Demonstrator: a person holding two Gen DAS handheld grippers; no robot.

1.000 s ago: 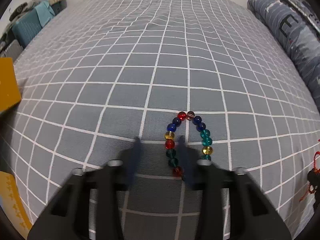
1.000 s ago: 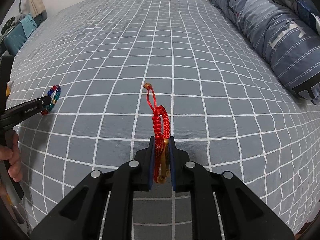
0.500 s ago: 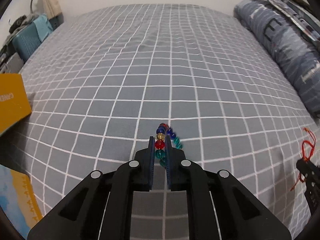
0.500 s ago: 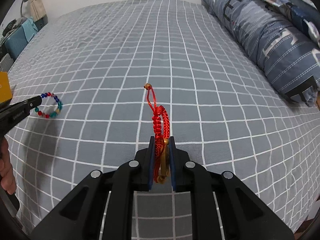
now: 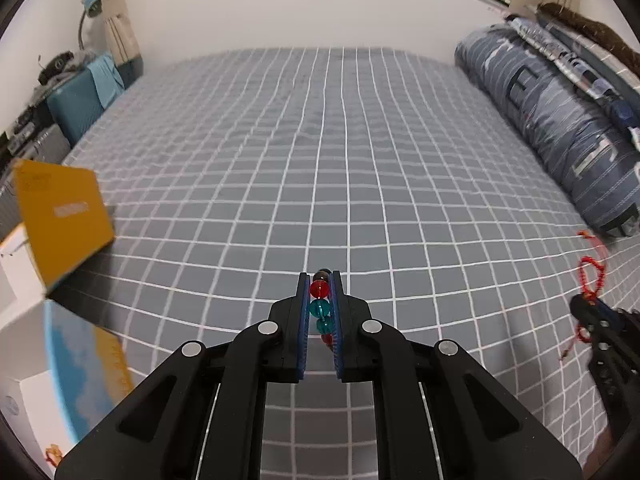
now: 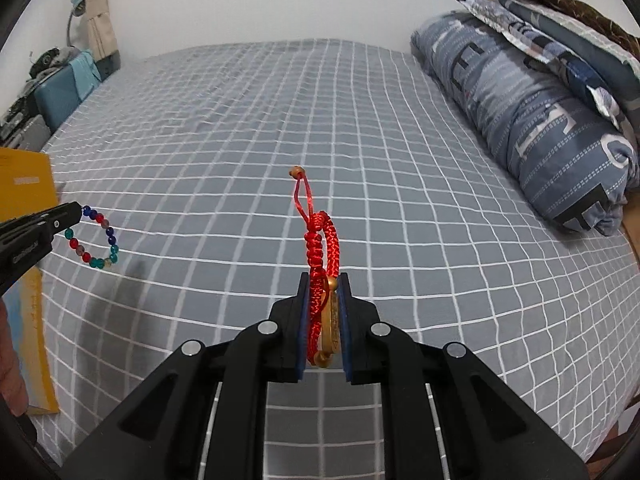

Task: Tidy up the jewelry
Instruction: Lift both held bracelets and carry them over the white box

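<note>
Left gripper [image 5: 320, 280] fingers clamp round glass bead bracelet [image 5: 320, 300]; right gripper [image 6: 324, 280] fingers clamp braided red cord bracelet [image 6: 324, 248], both above checked bed [image 5: 320, 160].

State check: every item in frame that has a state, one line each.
left gripper: shut on the beaded bracelet.
beaded bracelet: clamped at one side, loop hanging free above the bedspread.
right gripper: shut on the red cord bracelet.
red cord bracelet: clamped with its gold charm, knotted end sticking up past the fingertips.
yellow box: lying at the bed's left edge, tilted.
bedspread: flat, lightly rippled.
</note>
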